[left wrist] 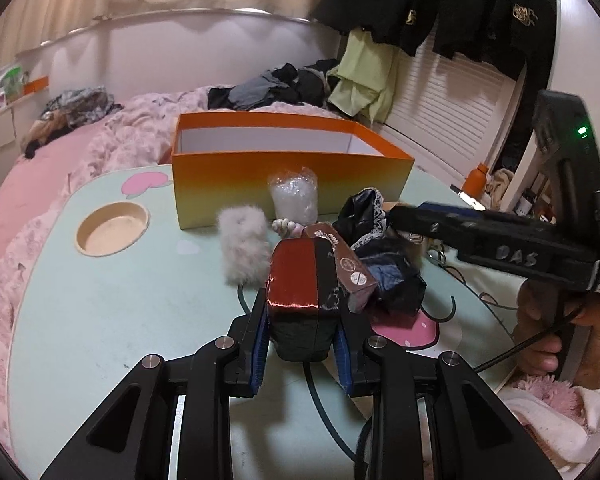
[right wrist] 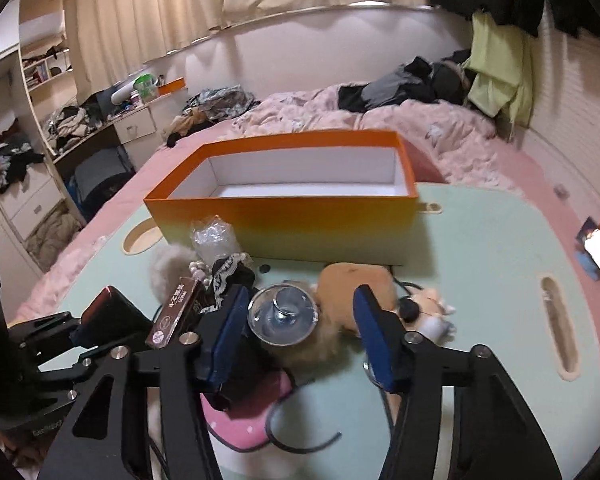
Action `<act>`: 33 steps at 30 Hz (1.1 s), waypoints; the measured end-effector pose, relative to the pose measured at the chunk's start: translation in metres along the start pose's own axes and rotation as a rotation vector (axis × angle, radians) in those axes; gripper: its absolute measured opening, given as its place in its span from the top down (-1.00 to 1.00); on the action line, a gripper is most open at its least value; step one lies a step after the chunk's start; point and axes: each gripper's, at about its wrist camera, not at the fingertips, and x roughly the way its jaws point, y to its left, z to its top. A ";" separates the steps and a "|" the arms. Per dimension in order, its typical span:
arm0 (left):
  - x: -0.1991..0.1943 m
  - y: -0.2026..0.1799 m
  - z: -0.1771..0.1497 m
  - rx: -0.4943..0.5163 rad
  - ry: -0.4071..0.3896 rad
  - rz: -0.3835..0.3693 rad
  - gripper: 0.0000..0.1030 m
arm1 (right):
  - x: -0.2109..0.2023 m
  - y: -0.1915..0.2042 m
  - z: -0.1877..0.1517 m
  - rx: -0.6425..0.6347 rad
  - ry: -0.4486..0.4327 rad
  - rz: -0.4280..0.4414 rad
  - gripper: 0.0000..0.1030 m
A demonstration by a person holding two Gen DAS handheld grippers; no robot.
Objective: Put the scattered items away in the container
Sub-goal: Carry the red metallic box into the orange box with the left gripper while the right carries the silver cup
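The left gripper [left wrist: 302, 336] is holding a red and black box [left wrist: 304, 280]: its blue pads [left wrist: 260, 344] are pressing on both sides of the near end, so the box is sticking out forward, toward the container. I think this grip is chosen because the flat sides give the pads a firm seat.

The right gripper [right wrist: 300, 332] is standing half open. A clear round lid [right wrist: 282, 314] with a small knob is lying between its jaws, close to the left pad, but the right pad is apart from it, so I am not judging it as gripped. The picture is blurred here, and I cannot tell if the left pad is touching the lid.

Around the tools the scattered things are making one heap on the mint green table [left wrist: 100, 300]: a brown carton [left wrist: 346, 264], a black cloth with lace [left wrist: 380, 240], a grey fur piece [left wrist: 244, 248], a crinkled plastic bag [left wrist: 294, 196] and a tan plush toy [right wrist: 356, 280].

Behind the heap the orange box [right wrist: 284, 220] is standing open, and the visible part of its white inside is bare. It is placed just beyond the things, probably so each carry is short. In my judgement the tidying is only beginning.
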 end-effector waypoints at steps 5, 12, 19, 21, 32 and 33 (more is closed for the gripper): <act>0.000 -0.001 0.000 0.001 -0.001 -0.001 0.48 | 0.009 -0.003 -0.005 0.013 0.037 0.033 0.49; -0.007 -0.001 0.008 -0.003 -0.021 -0.008 0.49 | -0.008 -0.009 -0.008 0.039 -0.037 0.058 0.50; -0.015 -0.003 0.058 0.013 -0.096 0.021 0.48 | -0.029 -0.015 0.019 0.062 -0.151 0.062 0.50; -0.006 -0.001 0.077 0.001 -0.098 0.013 0.48 | -0.026 -0.016 0.032 0.061 -0.165 0.030 0.50; 0.064 0.018 0.113 -0.100 -0.074 0.024 0.48 | 0.025 -0.024 0.071 0.081 -0.141 -0.046 0.50; 0.067 0.020 0.111 -0.109 -0.075 0.024 0.48 | 0.028 -0.025 0.070 0.087 -0.140 -0.043 0.50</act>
